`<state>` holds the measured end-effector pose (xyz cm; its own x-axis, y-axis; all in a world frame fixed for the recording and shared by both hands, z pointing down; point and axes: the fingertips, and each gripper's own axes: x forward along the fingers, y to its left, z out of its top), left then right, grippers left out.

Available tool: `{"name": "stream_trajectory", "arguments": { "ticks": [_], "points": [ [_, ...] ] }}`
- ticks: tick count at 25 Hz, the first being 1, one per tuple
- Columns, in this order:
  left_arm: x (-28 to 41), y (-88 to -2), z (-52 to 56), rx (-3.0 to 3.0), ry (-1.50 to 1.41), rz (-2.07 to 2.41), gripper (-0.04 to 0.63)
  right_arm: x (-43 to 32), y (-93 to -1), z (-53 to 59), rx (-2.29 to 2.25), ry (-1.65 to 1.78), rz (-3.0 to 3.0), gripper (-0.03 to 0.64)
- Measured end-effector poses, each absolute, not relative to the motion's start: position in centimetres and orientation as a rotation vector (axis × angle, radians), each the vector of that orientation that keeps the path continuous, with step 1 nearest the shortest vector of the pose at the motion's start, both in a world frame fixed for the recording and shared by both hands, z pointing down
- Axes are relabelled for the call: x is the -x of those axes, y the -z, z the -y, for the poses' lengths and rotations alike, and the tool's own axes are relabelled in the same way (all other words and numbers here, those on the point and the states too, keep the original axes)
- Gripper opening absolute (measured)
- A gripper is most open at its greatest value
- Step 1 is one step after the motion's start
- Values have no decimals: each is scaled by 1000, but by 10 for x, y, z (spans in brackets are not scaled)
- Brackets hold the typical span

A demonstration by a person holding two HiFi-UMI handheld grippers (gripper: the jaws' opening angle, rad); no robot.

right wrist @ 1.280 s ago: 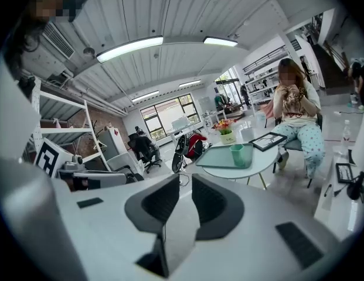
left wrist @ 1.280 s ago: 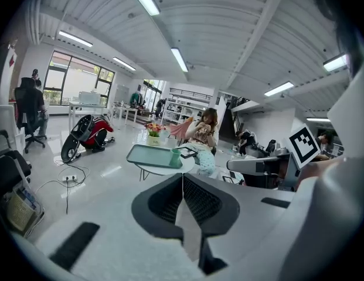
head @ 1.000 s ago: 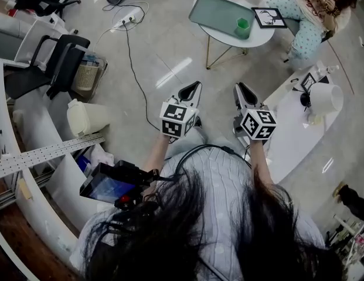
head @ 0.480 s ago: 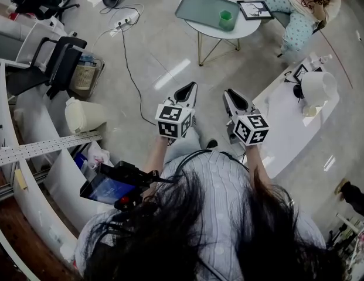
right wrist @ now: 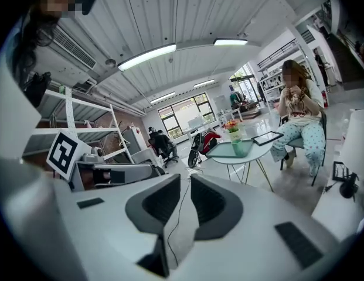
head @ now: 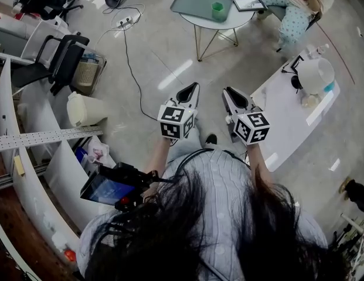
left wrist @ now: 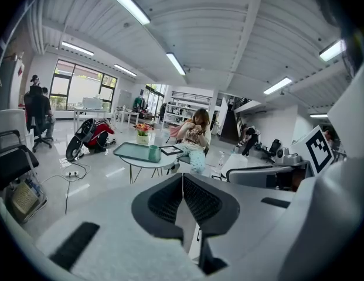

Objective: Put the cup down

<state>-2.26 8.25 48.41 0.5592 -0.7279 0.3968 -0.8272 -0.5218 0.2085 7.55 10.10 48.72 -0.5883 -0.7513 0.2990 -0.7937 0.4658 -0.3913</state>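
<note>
The green cup (head: 217,10) stands on a grey-green tray (head: 193,3) on the round white table (head: 228,23), far ahead of both grippers. It also shows as the cup (left wrist: 154,153) in the left gripper view and the cup (right wrist: 236,147) in the right gripper view. My left gripper (head: 191,88) and right gripper (head: 230,92) hang side by side in the air over the floor, pointing toward that table. The left gripper (left wrist: 183,179) is shut with its pads touching and nothing between them. The right gripper (right wrist: 185,181) is shut too, showing only a thin slit, and holds nothing.
A person (head: 290,13) sits at the round table beside a framed picture (head: 247,2). A long white table (head: 287,119) with a white lamp-like object (head: 315,75) lies to the right. A black chair (head: 55,60), white bin (head: 85,110), floor cable (head: 132,69) and shelving (head: 35,139) stand left.
The head view has shifted, so the round table with the cup now sits higher and further left in the frame. Both grippers stay side by side in the air, holding nothing.
</note>
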Motion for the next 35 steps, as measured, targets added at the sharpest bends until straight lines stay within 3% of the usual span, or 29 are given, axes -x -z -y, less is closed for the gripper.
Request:
{"name": "stream_trajectory", "arguments": {
  "ticks": [35],
  "points": [
    [19, -485, -172, -2453, -375, 1288, 17, -70, -480, -192, -1328, -665, 2654, 71]
  ]
}}
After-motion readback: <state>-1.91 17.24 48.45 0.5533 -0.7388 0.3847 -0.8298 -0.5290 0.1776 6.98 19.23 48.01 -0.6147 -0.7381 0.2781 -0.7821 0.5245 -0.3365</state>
